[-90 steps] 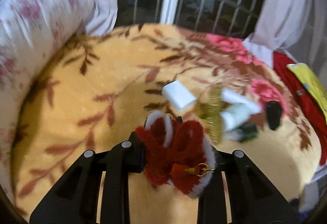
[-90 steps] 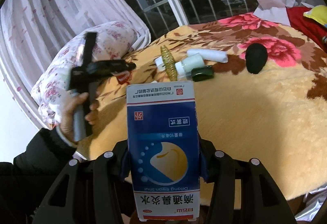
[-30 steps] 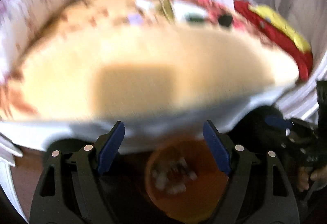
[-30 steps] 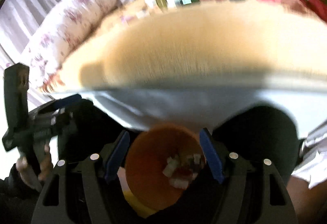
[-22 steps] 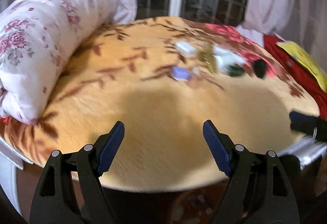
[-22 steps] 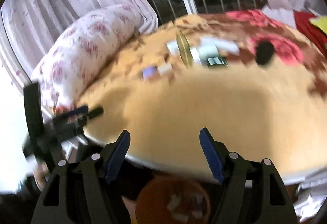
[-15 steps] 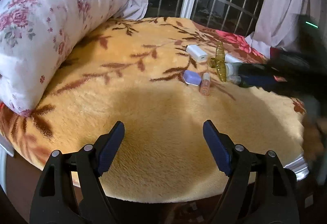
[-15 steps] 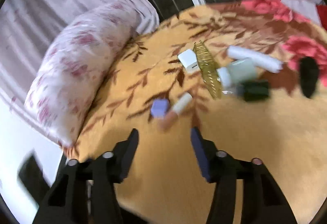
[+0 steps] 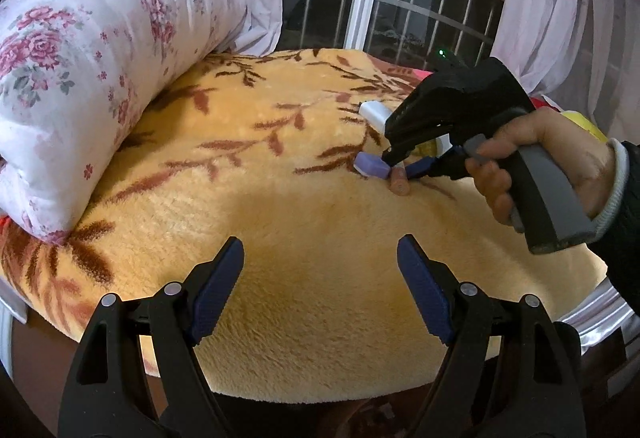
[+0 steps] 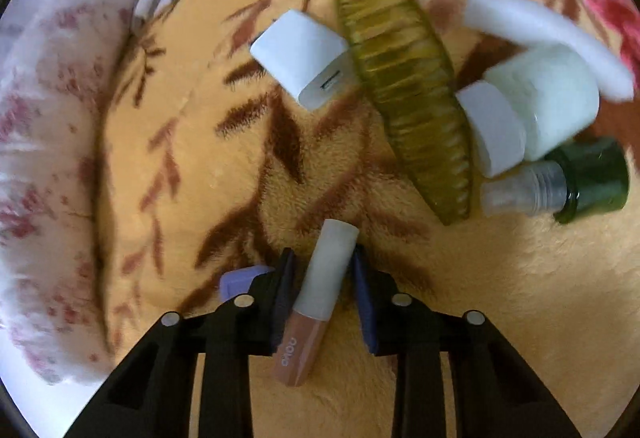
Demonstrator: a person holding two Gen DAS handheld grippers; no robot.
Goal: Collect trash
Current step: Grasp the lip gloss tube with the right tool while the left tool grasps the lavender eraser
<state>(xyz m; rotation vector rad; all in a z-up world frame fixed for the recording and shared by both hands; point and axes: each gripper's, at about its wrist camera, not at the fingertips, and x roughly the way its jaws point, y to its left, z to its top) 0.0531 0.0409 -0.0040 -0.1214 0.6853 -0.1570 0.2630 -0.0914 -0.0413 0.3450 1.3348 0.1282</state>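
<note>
Collecting is far from done: the right tool (image 10: 322, 258) straddles the lip gloss tube (image 10: 316, 302) on the bed blanket (image 9: 280, 222), jaws narrow but unclosed, the left tool (image 9: 320, 274) gapes wide, empty, and the charger (image 10: 302, 58), hair claw (image 10: 404, 90), bottles remain.

Both grippers have black plastic arms with round silver screws and dark blue ribbed pads (image 9: 218, 292) — the right gripper (image 9: 394, 168) has a grey handle; bare-skinned hand (image 9: 536, 158), dark sleeve, pale cuff.
</note>
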